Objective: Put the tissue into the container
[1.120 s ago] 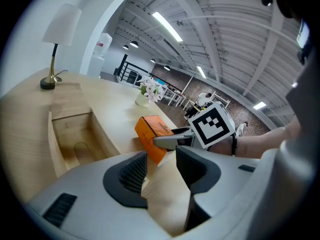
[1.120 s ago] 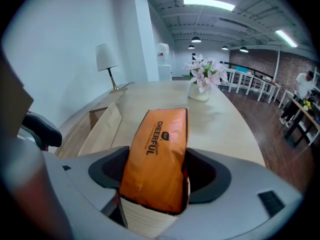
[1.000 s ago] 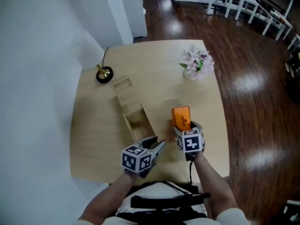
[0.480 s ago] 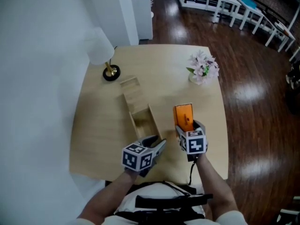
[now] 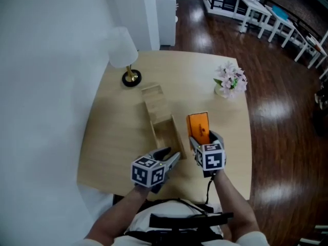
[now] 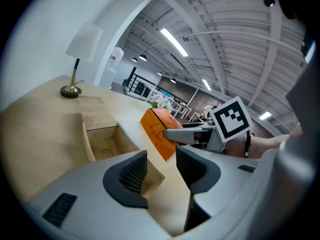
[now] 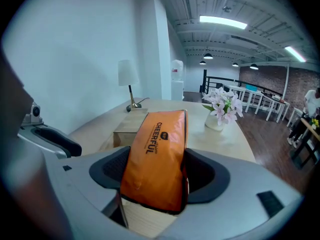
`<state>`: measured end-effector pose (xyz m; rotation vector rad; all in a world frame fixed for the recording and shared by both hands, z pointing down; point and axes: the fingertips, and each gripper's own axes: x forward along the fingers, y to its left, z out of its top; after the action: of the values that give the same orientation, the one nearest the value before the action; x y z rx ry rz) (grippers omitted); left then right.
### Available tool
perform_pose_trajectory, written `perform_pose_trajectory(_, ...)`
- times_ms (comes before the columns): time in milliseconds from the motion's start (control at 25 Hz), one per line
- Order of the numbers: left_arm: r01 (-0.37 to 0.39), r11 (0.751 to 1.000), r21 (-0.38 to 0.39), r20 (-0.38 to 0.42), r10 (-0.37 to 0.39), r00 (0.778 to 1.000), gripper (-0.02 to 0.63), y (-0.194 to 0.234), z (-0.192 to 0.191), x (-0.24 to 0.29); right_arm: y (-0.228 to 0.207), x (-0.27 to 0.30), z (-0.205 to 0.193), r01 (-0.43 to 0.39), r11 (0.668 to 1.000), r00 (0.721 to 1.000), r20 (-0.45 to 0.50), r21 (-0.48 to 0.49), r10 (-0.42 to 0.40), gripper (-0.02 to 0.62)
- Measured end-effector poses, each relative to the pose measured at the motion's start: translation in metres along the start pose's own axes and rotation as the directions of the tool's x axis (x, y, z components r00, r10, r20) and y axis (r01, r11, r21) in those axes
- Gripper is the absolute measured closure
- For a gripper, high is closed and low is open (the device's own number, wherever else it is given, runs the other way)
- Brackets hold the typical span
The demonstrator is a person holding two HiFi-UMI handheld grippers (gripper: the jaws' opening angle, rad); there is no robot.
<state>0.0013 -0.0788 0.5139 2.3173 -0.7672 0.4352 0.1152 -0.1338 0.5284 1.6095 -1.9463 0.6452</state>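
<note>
An orange tissue pack (image 5: pixel 198 125) stands tilted up between the pads of my right gripper (image 5: pixel 203 137), which is shut on its lower end (image 7: pixel 157 156) just above the table. The container is a long wooden box (image 5: pixel 165 128) with its sliding lid (image 5: pixel 155 100) pushed back, so the near half is open and empty (image 6: pixel 107 144). It lies just left of the pack. My left gripper (image 5: pixel 171 157) hovers at the box's near end, its jaws open with nothing between them (image 6: pixel 161 166).
A lamp (image 5: pixel 126 60) with a white shade stands at the table's far left. A vase of pale flowers (image 5: pixel 230 80) sits at the far right corner. The table's near edge (image 5: pixel 184 191) runs just under both grippers; dark wood floor lies to the right.
The head view has swung, so the table sits further right in the picture. The held pack now looks a little closer to the box. Both grippers keep their grip states.
</note>
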Motion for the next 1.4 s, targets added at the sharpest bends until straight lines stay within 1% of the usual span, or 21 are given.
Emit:
perform_pose_trajectory(320,-0.035,0.999,-0.03,0.023,0.036,0.999,0.422,0.026,-0.002,-0.022,0.04,0.007,0.019,-0.045,0.998,0.999,0.02,-0.052,0.046,0.244)
perform_pose_trajectory(640,-0.061,0.997,-0.054,0.039,0.063,0.997,0.422,0.046,-0.005,-0.042,0.082,0.017,0.023,-0.103,0.991,0.995,0.005,-0.086,0.104,0.245)
perform_pose_trajectory(1040,-0.078,0.993,-0.092,0.039,0.082,0.996,0.422,0.064,-0.014,-0.057,0.118,0.034,0.015,-0.163,0.983,0.986,-0.039,-0.09,0.16,0.247)
perform_pose_trajectory(1400,-0.092,0.987,-0.132,0.033,0.097,0.995,0.422,0.08,-0.022,-0.065,0.131,0.053,-0.007,-0.175,0.98,0.98,-0.107,-0.092,0.165,0.247)
